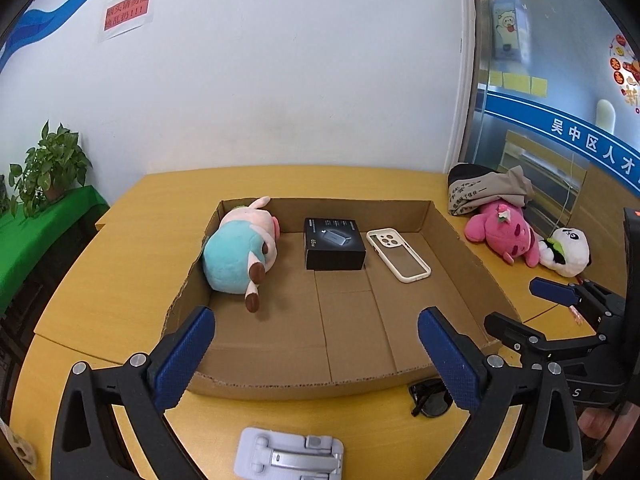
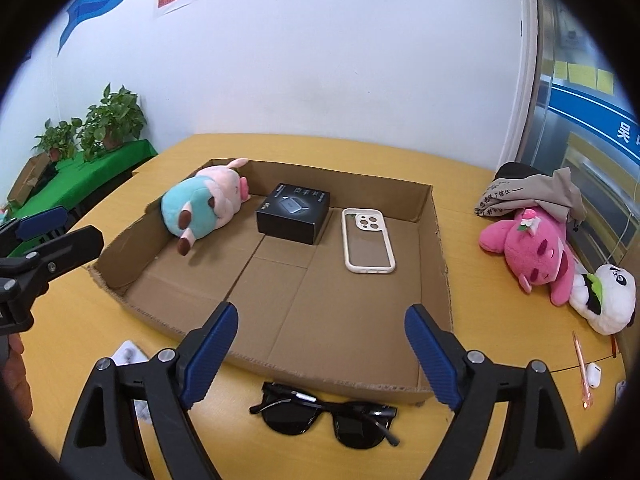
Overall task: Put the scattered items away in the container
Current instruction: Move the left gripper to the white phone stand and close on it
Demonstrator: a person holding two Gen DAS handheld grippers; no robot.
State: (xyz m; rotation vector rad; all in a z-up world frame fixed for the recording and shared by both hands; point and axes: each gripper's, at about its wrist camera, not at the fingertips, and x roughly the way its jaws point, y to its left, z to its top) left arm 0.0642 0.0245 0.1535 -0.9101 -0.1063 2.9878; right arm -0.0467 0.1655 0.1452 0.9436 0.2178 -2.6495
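Three items already lie inside the shallow cardboard tray (image 2: pixel 436 248) on the yellow surface (image 2: pixel 500 360): a pink-and-teal plush pig (image 2: pixel 200 208) against its left wall, a black box (image 2: pixel 294 212) at the middle, and a white phone case (image 2: pixel 368 240) to the right of that. Sunglasses (image 2: pixel 328 416) wait just outside the tray's near wall, folded flat, lenses down. On the far right, well apart from the tray, a pink plush (image 2: pixel 532 256) lies touching a panda plush (image 2: pixel 604 300), with a grey cloth bag (image 2: pixel 524 196) behind them; a pink pen (image 2: pixel 580 368) and a small white object sit near the edge. A grey stand (image 1: pixel 290 456) rests on the near side, below the left gripper (image 1: pixel 316 354).

Both tools hover with jaws spread wide and nothing held. The right gripper (image 2: pixel 320 356) hangs directly above the sunglasses, which sit between its blue pads in view.

Sorting appears partway done, with several pieces outstanding. The sunglasses look the likely next pick: that calls for lowering the right jaws over the bridge or one lens rim, closing gently on the thin frame, then lifting it over the low wall into the open floor of the tray.
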